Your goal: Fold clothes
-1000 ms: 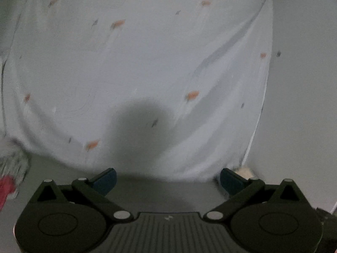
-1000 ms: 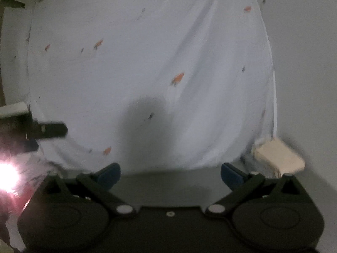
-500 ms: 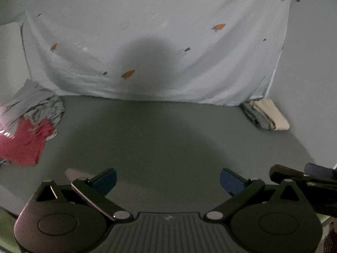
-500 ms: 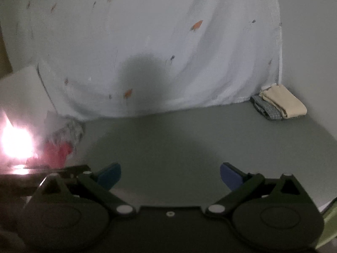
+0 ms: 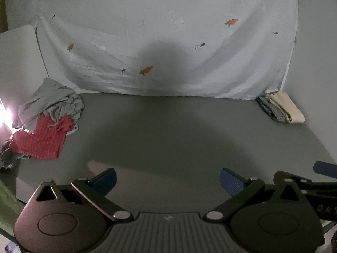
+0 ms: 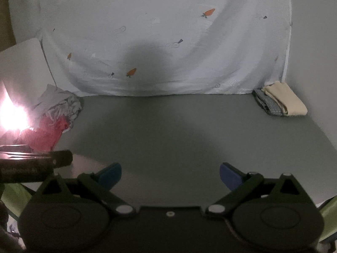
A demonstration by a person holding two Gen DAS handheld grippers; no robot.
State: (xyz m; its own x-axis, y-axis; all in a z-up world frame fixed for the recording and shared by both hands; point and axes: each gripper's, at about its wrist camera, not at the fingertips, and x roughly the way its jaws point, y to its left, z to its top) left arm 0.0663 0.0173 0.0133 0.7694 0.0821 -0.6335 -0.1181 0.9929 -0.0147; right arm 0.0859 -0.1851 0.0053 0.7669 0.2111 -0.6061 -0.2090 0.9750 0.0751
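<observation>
Clothes lie in two places on the grey table (image 5: 168, 130): an unfolded heap at the far left, where a grey garment (image 5: 52, 103) is crumpled partly over a red knitted one (image 5: 40, 141), and a small folded stack (image 5: 282, 109) at the far right, a cream piece lying against a grey checked piece. In the right wrist view the same heap (image 6: 56, 116) sits beside a bright glare at the left edge, and the folded stack (image 6: 280, 103) rests by the right end of the backdrop. A pale sheet printed with small carrots (image 5: 168, 38) hangs behind the table, its lower edge meeting the tabletop. The left gripper (image 5: 168, 179) hovers above the near part of the table with its blue-tipped fingers spread wide and nothing between them. The right gripper (image 6: 170, 176) is likewise wide apart and empty, just beside the left one; part of it shows at the right edge of the left wrist view.
</observation>
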